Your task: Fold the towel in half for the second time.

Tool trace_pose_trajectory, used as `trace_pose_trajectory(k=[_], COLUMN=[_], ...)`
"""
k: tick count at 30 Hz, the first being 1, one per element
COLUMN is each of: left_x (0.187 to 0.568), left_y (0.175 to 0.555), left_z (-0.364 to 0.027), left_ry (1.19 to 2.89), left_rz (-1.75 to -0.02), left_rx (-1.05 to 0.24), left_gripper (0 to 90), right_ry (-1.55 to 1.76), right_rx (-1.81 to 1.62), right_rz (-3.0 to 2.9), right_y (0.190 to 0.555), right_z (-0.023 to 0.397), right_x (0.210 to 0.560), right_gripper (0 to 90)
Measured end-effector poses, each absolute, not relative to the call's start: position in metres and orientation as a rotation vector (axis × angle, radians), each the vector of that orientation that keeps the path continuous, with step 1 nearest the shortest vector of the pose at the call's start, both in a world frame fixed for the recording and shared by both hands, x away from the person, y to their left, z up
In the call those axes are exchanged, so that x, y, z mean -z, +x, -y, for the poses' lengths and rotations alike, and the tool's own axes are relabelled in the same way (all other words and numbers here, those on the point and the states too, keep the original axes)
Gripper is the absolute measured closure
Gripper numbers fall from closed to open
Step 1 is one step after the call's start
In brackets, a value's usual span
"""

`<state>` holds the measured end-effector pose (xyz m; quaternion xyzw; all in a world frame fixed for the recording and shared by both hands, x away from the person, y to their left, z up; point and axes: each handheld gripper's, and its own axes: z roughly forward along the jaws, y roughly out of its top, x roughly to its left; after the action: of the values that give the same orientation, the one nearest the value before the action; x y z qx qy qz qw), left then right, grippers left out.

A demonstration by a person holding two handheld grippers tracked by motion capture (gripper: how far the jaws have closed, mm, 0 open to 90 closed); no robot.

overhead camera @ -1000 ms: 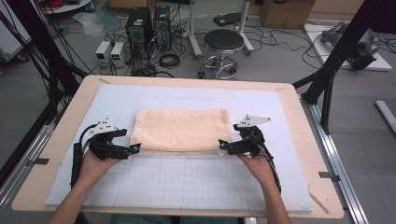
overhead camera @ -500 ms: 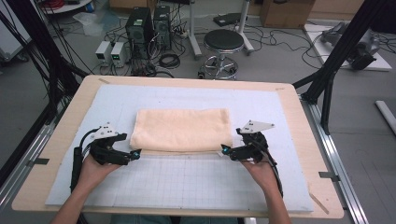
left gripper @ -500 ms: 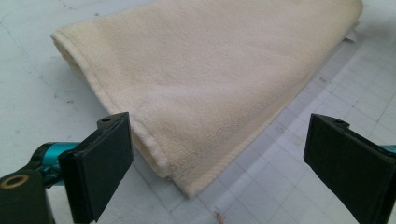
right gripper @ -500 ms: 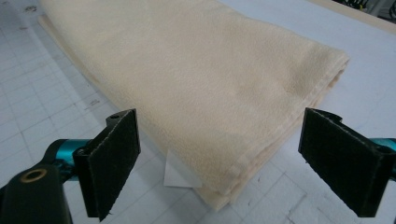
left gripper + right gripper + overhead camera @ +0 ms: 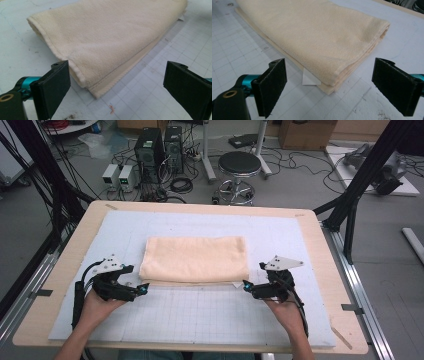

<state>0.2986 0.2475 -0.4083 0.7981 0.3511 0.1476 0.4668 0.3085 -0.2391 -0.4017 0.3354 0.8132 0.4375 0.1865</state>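
A folded towel point(image 5: 195, 260) lies in the middle of the high view, flat on the gridded mat point(image 5: 200, 315), its long open edge toward the person. The left gripper point(image 5: 142, 289) sits at the towel's lower left corner, the right gripper point(image 5: 246, 285) at the lower right, both low over the mat. In each gripper view the jaws stand wide apart with a corner between them, nothing pinched. A white tag point(image 5: 310, 78) pokes out at the right corner. My guess: the matched placement sets up a two-corner pinch, for another fold or a lift.
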Motion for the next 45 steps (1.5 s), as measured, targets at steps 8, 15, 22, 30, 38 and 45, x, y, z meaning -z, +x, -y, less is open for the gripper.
trace_pose_trajectory(k=[8,15,22,30,38,45], left_x=[0.407,0.407,0.407,0.408,0.411,0.411], left_y=[0.286,0.277,0.267,0.256,0.245,0.238], left_z=[-0.253,-0.257,-0.263,-0.275,-0.283,-0.287], left_ry=[1.954,1.960,1.964,1.954,1.960,1.952], left_rz=[-0.863,-0.858,-0.862,-0.883,-0.898,-0.907], left_rx=[-0.375,-0.381,-0.389,-0.396,-0.396,-0.397], left_gripper=[7.4,7.1,7.1,7.1,7.0,7.1], right_ry=[0.929,0.930,0.932,0.949,0.965,0.982], right_rx=[-1.226,-1.223,-1.221,-1.219,-1.221,-1.218], right_rz=[-2.297,-2.292,-2.288,-2.275,-2.266,-2.269], right_y=[0.296,0.287,0.277,0.265,0.253,0.246], right_z=[0.240,0.245,0.251,0.260,0.268,0.272], right_x=[0.402,0.402,0.404,0.404,0.406,0.409], right_gripper=[12.0,12.0,12.0,12.0,12.0,12.0])
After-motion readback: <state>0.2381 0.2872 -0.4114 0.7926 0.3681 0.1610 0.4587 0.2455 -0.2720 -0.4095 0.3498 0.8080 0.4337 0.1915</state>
